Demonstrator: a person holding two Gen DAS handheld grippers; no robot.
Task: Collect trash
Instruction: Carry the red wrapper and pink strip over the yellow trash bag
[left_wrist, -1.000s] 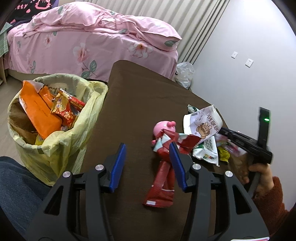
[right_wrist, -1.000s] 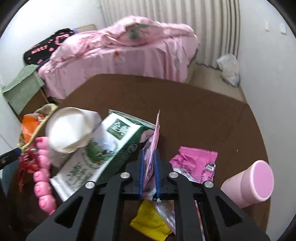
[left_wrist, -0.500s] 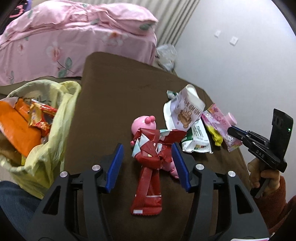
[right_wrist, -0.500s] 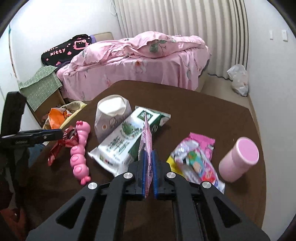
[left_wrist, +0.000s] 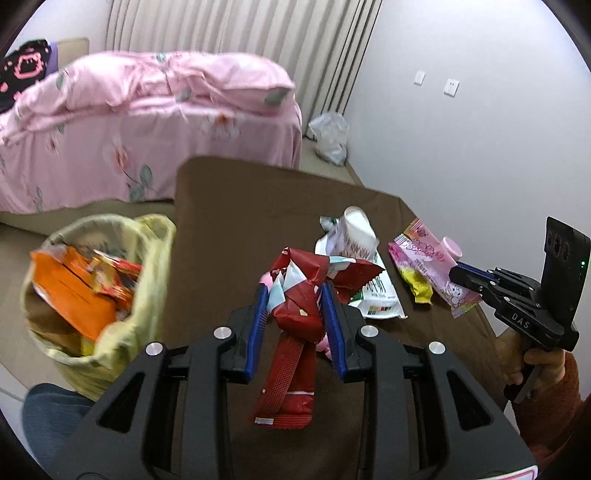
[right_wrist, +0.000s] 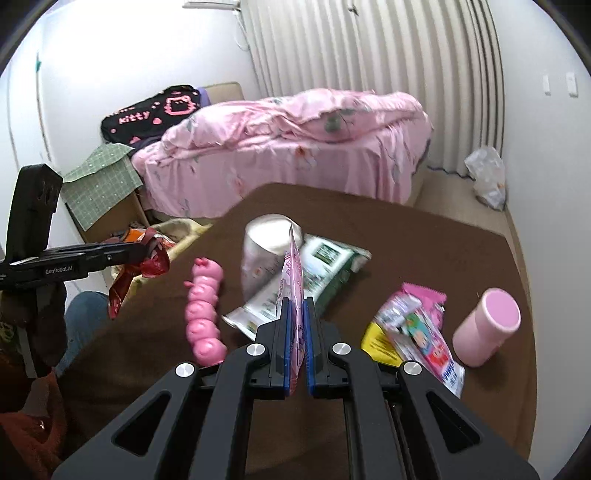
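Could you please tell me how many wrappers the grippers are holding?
2: red wrapper in the left gripper, whose jaws just closed on it; pink wrapper in the right gripper.

Home bedroom: bed with rumpled pink floral quilt (right_wrist: 295, 147), black pillow with pink cartoon-cat print (right_wrist: 151, 110), pleated pale floor-length curtains (right_wrist: 369, 48), white wall switches (left_wrist: 450, 88), brown cloth-covered surface (left_wrist: 258, 206) alongside bed.

Left wrist view: close over the left gripper (left_wrist: 295, 306), angled down across the brown table (left_wrist: 236, 221) toward the pink bed (left_wrist: 147, 110). Right wrist view: close over the right gripper (right_wrist: 295, 321), facing likewise. Both share table, bed and paper cup (right_wrist: 267, 247).
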